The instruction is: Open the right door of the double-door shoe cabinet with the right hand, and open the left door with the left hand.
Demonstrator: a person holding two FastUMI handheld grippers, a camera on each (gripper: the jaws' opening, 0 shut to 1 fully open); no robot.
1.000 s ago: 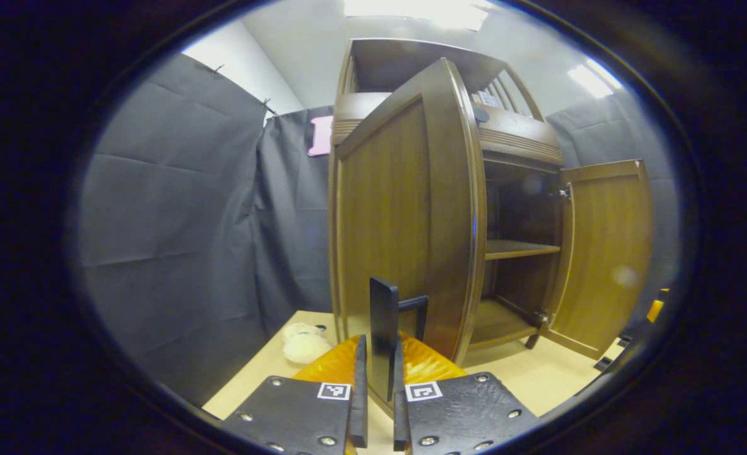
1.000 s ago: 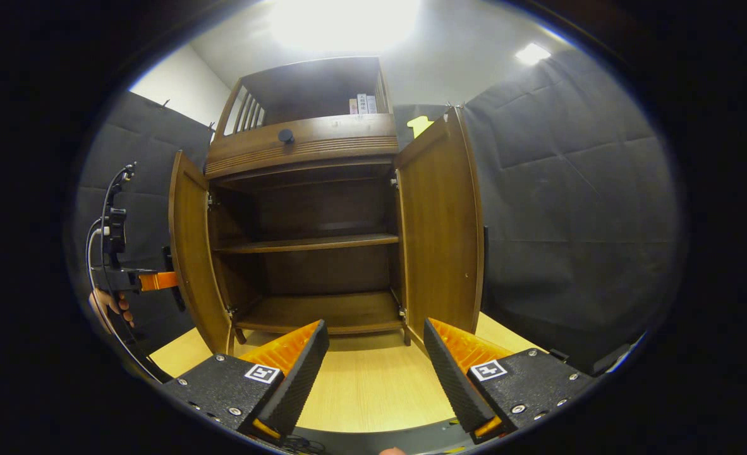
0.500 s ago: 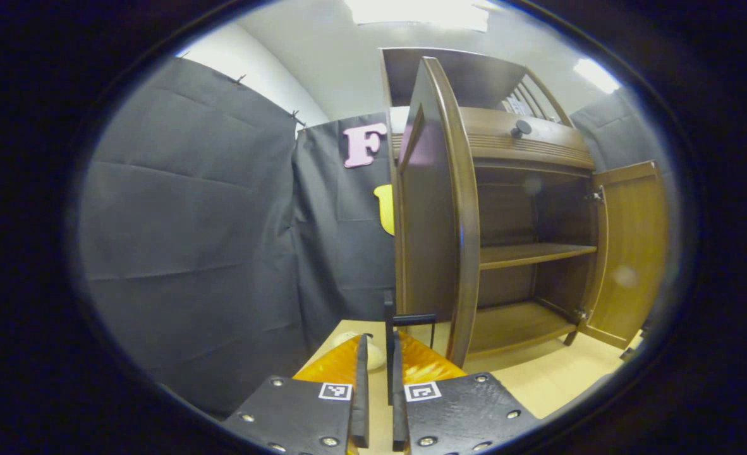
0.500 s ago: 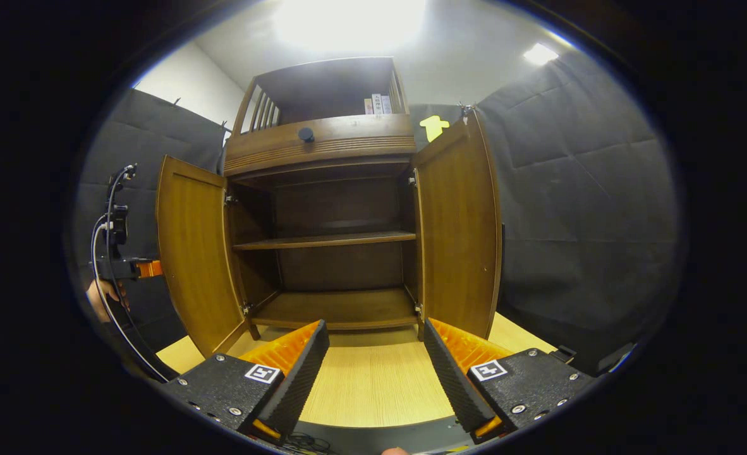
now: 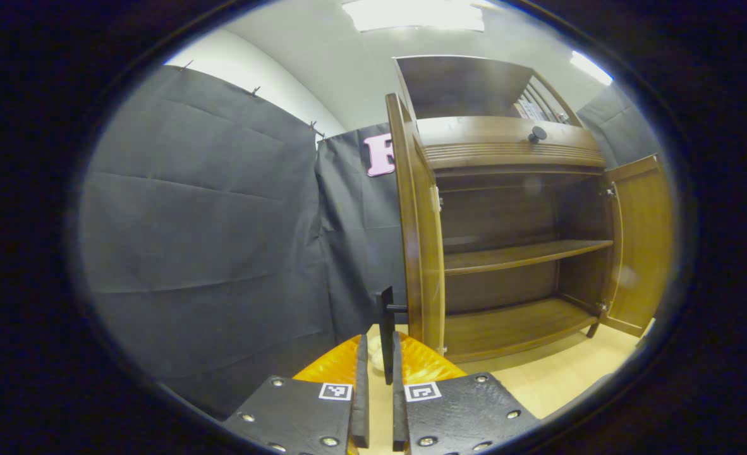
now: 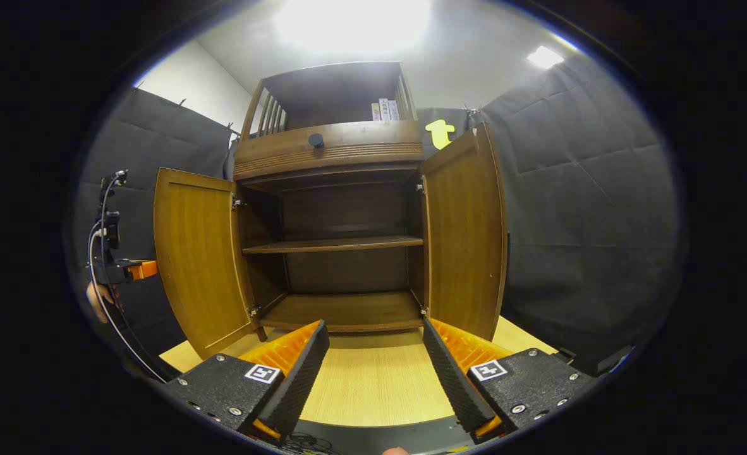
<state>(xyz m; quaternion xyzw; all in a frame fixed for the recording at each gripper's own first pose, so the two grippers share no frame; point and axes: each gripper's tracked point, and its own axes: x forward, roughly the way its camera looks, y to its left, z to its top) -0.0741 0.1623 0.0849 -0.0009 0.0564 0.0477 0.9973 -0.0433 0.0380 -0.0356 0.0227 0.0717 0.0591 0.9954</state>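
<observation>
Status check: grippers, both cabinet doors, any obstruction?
Left gripper shut on left door handle. Right gripper open, holding nothing. Left door and right door both swung wide. Nothing in the way.

A pale, rounded object (image 5: 378, 359) on the tabletop (image 5: 557, 385) sits mostly hidden behind the door handle (image 5: 386, 332); upper-shelf items (image 6: 385, 110) remain too small to identify.

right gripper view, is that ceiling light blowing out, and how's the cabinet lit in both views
Right gripper view: the ceiling light is blown out to white, the cabinet interior is dim. Left gripper view: the ceiling light is milder, the left door bows with fisheye distortion, and shelves stay shadowed.
</observation>
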